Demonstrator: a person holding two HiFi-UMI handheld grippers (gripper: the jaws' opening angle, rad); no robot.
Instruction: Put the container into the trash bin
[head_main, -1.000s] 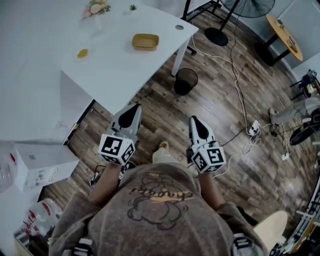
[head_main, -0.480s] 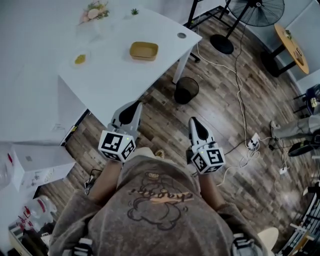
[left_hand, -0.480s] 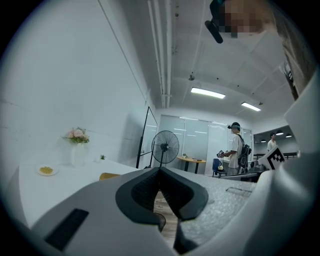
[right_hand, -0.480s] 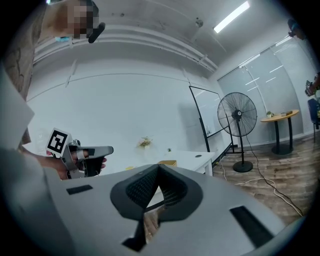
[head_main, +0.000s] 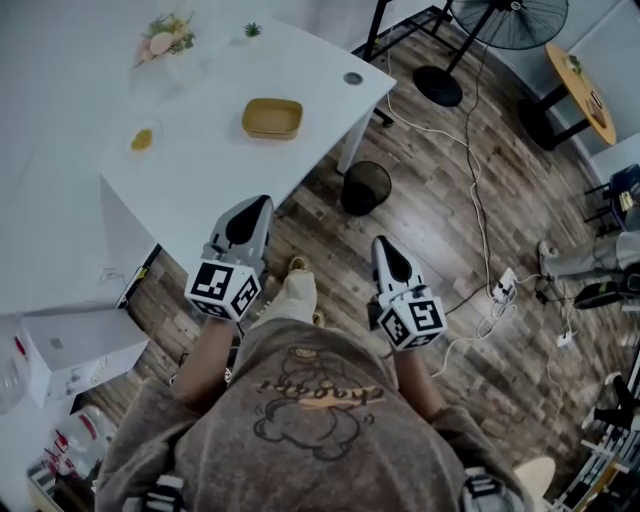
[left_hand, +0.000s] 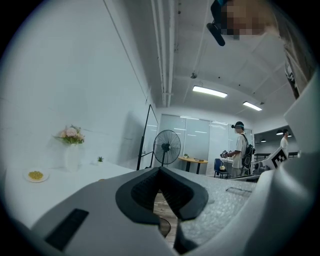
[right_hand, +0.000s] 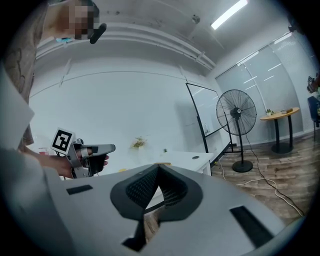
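A tan, shallow container (head_main: 272, 118) lies on the white table (head_main: 200, 170) in the head view. On the wooden floor beside the table's right leg stands a black mesh trash bin (head_main: 365, 187). My left gripper (head_main: 250, 208) reaches the table's near edge, well short of the container, with its jaws shut and nothing in them. My right gripper (head_main: 385, 246) hangs over the floor below the bin, also shut and empty. In each gripper view the fingertips (left_hand: 161, 170) (right_hand: 159, 167) meet. The left gripper (right_hand: 111, 148) also shows in the right gripper view.
A small plate with yellow bits (head_main: 142, 139) and a vase of flowers (head_main: 160, 42) stand further back on the table. A pedestal fan (head_main: 508, 20), loose cables (head_main: 480, 200) and a round wooden table (head_main: 578, 75) are at the right. White boxes (head_main: 75, 345) sit at the lower left. People (left_hand: 241, 150) stand far off.
Both grippers have moved forward toward the table together with the person. The left gripper's tip now reaches the table's edge, and the bin sits closer to the right gripper.
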